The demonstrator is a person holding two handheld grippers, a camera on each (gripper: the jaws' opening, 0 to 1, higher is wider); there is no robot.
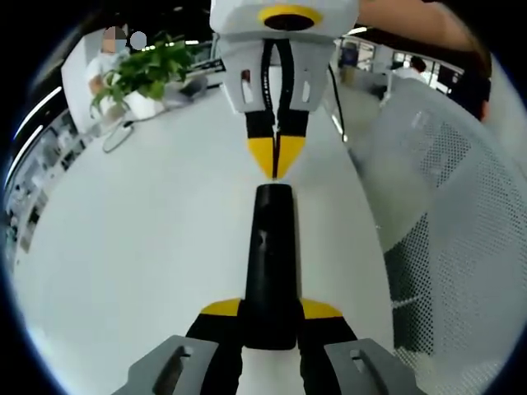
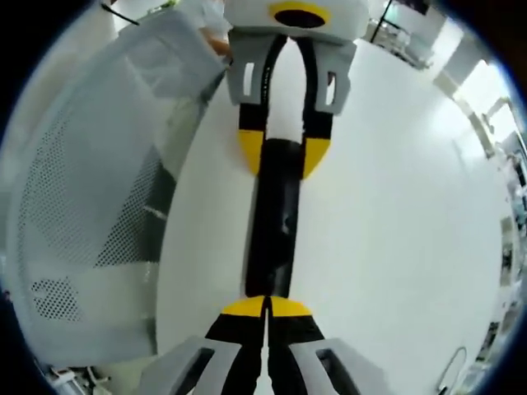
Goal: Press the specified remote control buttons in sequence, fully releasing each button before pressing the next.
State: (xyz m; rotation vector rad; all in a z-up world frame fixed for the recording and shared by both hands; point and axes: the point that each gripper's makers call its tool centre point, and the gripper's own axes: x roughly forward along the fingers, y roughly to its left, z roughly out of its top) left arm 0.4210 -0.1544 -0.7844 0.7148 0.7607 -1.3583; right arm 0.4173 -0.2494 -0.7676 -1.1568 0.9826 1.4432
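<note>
In the left gripper view, our left gripper (image 1: 272, 317) clamps the near end of a black remote control (image 1: 272, 263), its yellow-tipped fingers (image 1: 221, 309) pressed against both sides. The remote runs straight ahead from those fingers over the white table (image 1: 140, 247). Just beyond its far end we see our right gripper (image 1: 277, 160), tips pinched together with nothing between them, pointing at the remote's end; whether they touch it we cannot tell. A potted plant (image 1: 148, 74) stands well beyond, and a white mesh chair (image 1: 445, 214) off to one side.

In the right gripper view, the closed right tips sit at the remote's near end, the left gripper gripping the far end.

We judge a press is being lined up; next, the closed tips must settle onto the right button, push, then lift fully clear.
</note>
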